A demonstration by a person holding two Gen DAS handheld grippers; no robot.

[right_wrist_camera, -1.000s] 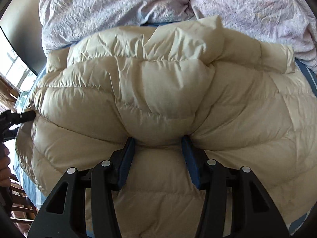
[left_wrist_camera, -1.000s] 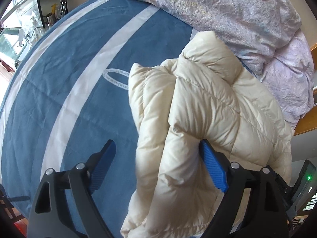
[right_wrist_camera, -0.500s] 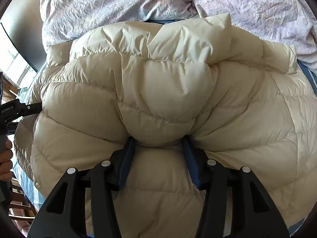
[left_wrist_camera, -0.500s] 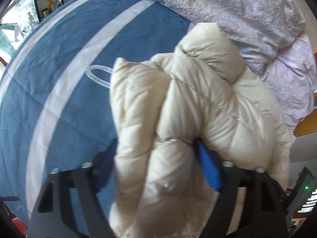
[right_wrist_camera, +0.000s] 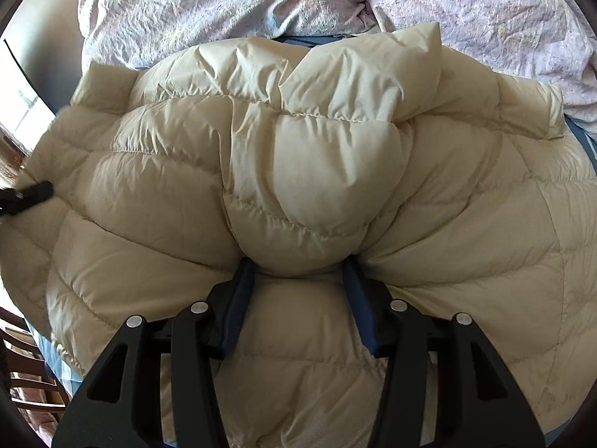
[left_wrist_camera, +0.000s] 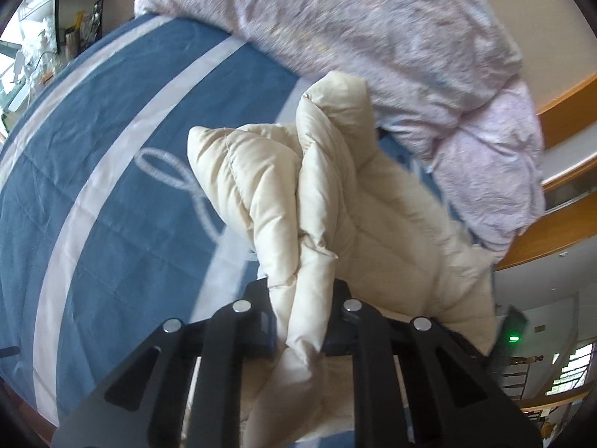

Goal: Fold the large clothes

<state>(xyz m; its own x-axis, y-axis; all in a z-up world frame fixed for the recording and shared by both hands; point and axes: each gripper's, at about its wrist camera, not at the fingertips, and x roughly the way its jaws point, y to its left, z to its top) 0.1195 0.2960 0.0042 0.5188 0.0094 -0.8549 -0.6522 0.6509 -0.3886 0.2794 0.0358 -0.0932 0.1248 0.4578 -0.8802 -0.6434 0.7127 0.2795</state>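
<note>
A cream quilted puffer jacket lies bunched on a blue bed cover with white stripes. My left gripper is shut on a thick fold at the jacket's edge; its pads are buried in the fabric. In the right wrist view the jacket fills most of the frame. My right gripper is shut on a puffy bulge of the jacket, blue pads pressing in from both sides. The left gripper's tip shows at the jacket's left edge.
A crumpled lilac duvet is heaped along the far side of the bed, also in the right wrist view. A wooden bed frame is at the right. Cluttered shelves and wooden chairs stand beyond the bed's left edge.
My left gripper has closed from wide open onto the jacket's edge fold and lifted it. My right gripper has kept its hold; the jacket has shifted slightly.
</note>
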